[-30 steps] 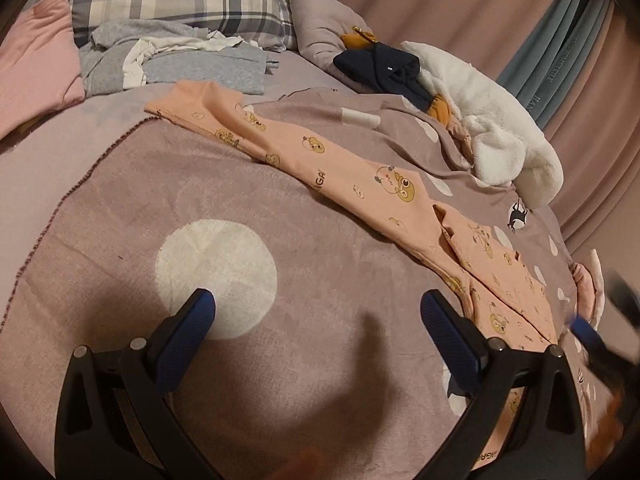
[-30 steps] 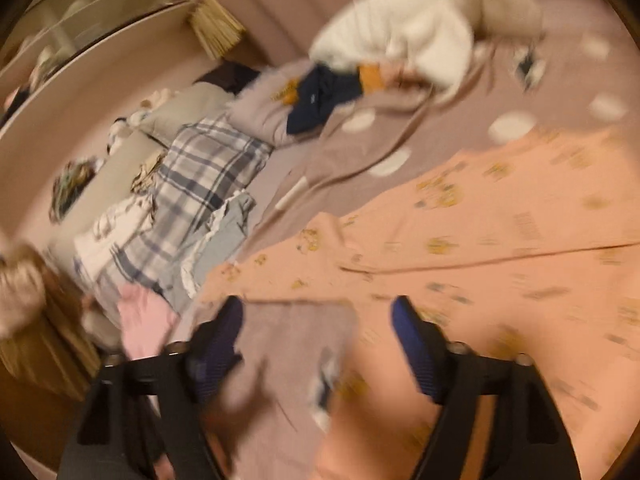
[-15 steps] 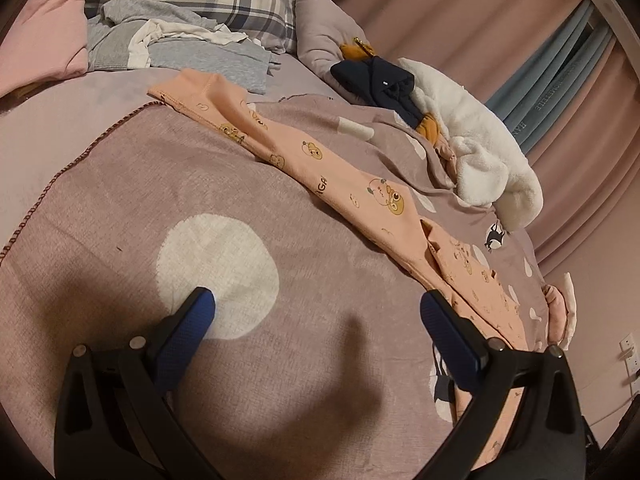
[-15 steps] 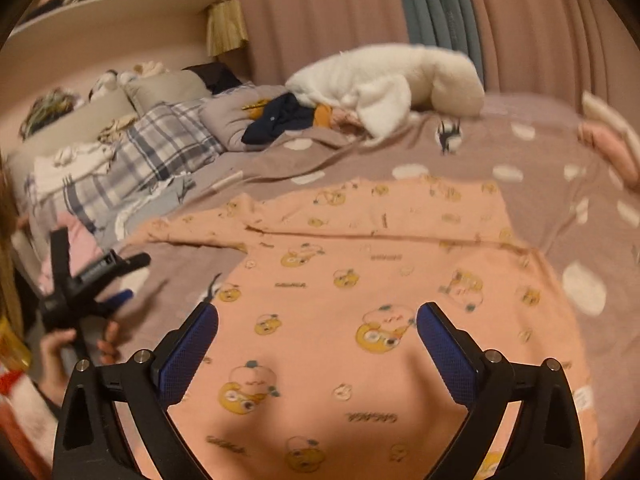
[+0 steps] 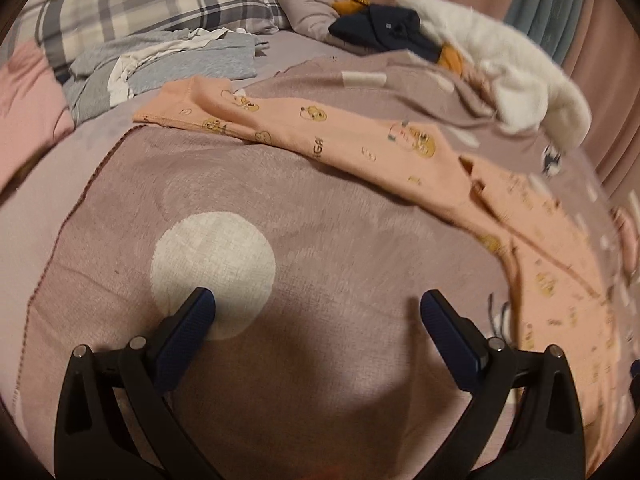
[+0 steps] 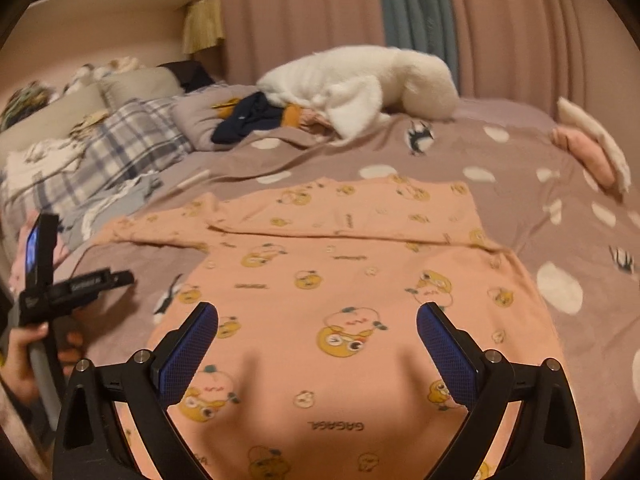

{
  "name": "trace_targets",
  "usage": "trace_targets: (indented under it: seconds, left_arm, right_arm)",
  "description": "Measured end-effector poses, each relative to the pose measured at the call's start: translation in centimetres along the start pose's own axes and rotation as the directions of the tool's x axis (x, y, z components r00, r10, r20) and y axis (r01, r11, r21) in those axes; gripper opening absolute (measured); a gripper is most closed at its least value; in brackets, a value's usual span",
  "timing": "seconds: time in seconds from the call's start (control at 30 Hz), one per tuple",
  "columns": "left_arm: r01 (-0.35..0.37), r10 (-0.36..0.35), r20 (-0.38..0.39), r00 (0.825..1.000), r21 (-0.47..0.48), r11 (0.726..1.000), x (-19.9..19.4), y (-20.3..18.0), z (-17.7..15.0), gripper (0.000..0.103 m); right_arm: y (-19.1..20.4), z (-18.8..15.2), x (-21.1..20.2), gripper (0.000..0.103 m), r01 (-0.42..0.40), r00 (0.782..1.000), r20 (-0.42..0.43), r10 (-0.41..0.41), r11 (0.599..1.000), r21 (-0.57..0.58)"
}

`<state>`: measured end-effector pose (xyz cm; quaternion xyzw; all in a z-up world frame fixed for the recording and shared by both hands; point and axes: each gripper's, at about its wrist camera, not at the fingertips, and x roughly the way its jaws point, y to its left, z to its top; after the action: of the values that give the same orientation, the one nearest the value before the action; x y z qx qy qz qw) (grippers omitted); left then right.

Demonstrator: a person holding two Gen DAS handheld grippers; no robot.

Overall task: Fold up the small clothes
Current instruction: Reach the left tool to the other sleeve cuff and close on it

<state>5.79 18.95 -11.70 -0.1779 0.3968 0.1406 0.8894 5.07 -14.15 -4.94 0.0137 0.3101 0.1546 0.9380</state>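
Mauve bed blanket (image 5: 320, 208) with white dots, spread across both views as the working surface; pink curtains (image 6: 304, 12) and a grey-blue drape behind, pale shelf (image 6: 112, 4) at upper left of the right wrist view. Plaid pillow (image 5: 152, 0) at upper left of the left wrist view, grey folded clothes (image 5: 168, 64) just below it, dark navy garment (image 5: 384, 28) and white fluffy blanket (image 5: 512, 64) toward upper right, pink cushion (image 6: 588, 152) at far right of the right wrist view. Peach printed top (image 6: 344, 272), the garment in hand, lying flat on the blanket at centre of the right wrist view, with one long sleeve stretched toward the left of the frame and a strip along the upper edge seemingly turned over. Right gripper (image 6: 318, 320) hovering above the lower body of the top, jaws spread wide, nothing between the pads, no contact visible. Left gripper (image 5: 318, 308) over bare blanket beside the top, jaws likewise spread and empty, with the sleeve running across the upper middle of that view; same tool seen at left edge of the right wrist view, held in a person's hand (image 6: 28, 352). Step judged as early folding: garment laid out, next grasp being lined up. Next move likely calls for lowering onto a sleeve or side edge, pinching only that layer without the blanket beneath, then carrying it across the body while keeping the fabric flat.
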Motion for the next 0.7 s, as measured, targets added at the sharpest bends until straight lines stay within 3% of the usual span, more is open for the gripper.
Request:
trace_targets:
  seconds: [0.13, 0.3, 0.5, 0.6, 0.7]
  left_arm:
    - [-0.035, 0.035, -0.016, 0.999, 0.032, 0.999, 0.3, -0.1, 0.0, 0.103]
    - [-0.001, 0.002, 0.025, 1.0, -0.032, 0.999, -0.7, 1.4, 0.9, 0.102]
    - [0.088, -0.087, 0.016, 0.996, -0.149, 0.985, 0.1, 4.8, 5.0, 0.102]
    - [0.152, -0.141, 0.06, 0.988, -0.262, 0.953, 0.0, 7.0, 7.3, 0.102]
    - [0.281, -0.282, 0.058, 0.958, -0.404, 0.87, 1.4, 9.6, 9.4, 0.102]
  right_arm:
    - [-1.2, -0.4, 1.2, 0.099, -0.034, 0.998, -0.054, 0.039, 0.996, 0.082]
    - [-1.5, -0.4, 1.1, 0.099, 0.016, 0.998, -0.056, -0.011, 0.997, 0.078]
    - [-0.9, -0.1, 0.3, 0.099, 0.034, 0.999, -0.029, -0.033, 0.999, 0.029]
    - [-0.4, 0.0, 0.6, 0.099, 0.029, 0.999, -0.03, -0.03, 1.0, -0.011]
    - [0.0, 0.1, 1.5, 0.099, 0.04, 0.998, -0.046, -0.041, 0.999, -0.036]
